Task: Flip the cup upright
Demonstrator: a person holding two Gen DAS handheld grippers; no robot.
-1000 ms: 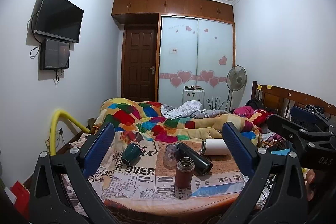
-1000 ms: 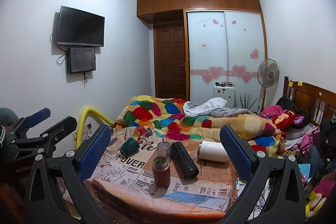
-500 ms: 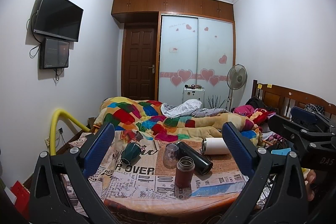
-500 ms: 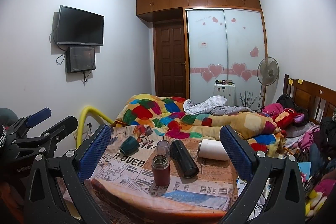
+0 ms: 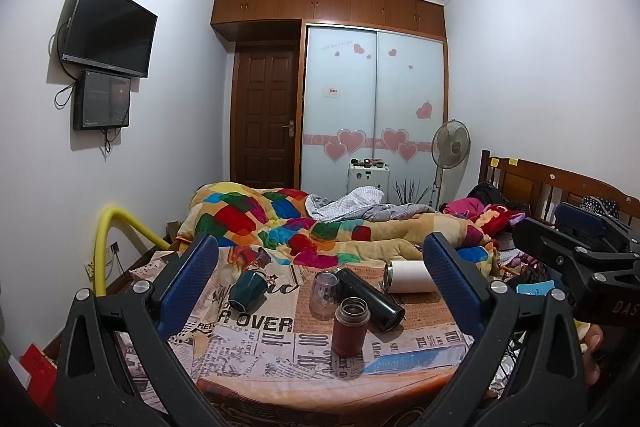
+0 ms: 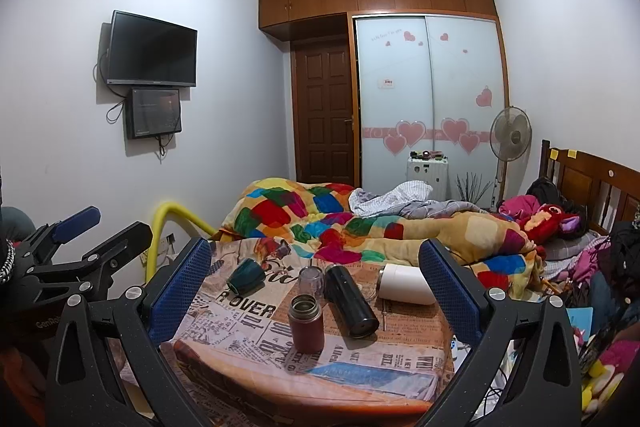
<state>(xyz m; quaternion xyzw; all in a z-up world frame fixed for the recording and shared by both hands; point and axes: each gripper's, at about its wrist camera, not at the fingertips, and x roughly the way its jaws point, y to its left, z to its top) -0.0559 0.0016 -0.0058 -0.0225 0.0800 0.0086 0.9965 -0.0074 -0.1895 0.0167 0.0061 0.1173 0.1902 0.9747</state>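
**Both grippers wide open, cups waiting on the table**

Left gripper (image 5: 320, 279) first, seen through its own wrist camera: jaws spread wide, blue pads framing the table, nothing between them. It hangs at the near edge of the table (image 5: 280, 383), which wears a newspaper-print cloth. On the left of the cloth lies the dark green cup (image 5: 247, 290), tipped on its side, mouth toward the near left. Toward the middle, a clear cup (image 5: 324, 293) sits mouth down, and touching its right side a black flask (image 5: 370, 299) lies flat, pointing near right. Just in front of them a maroon thermos (image 5: 351, 325) stands upright, lid off. Far right on the cloth, a white tumbler (image 5: 408, 276) lies on its side. At the right edge the right gripper (image 5: 576, 251) shows in part, well clear of the cups. Beyond the table, a patchwork quilt (image 5: 280, 227) covers the bed.

Over to the right wrist view now. Right gripper (image 6: 314, 281) is spread just as wide, holding nothing, and also sits short of the table (image 6: 320, 387). The dark green cup (image 6: 245, 275) lies on its side at the far left of the cloth, apart from the rest. Clear cup (image 6: 311, 279) is upside down in the middle, black flask (image 6: 350, 301) lying beside it, maroon thermos (image 6: 306, 323) upright nearest the camera, white tumbler (image 6: 406, 289) on its side to the right. Left gripper (image 6: 92, 239) pokes in at the left edge, off the table, and from this angle I cannot tell how its jaws stand.
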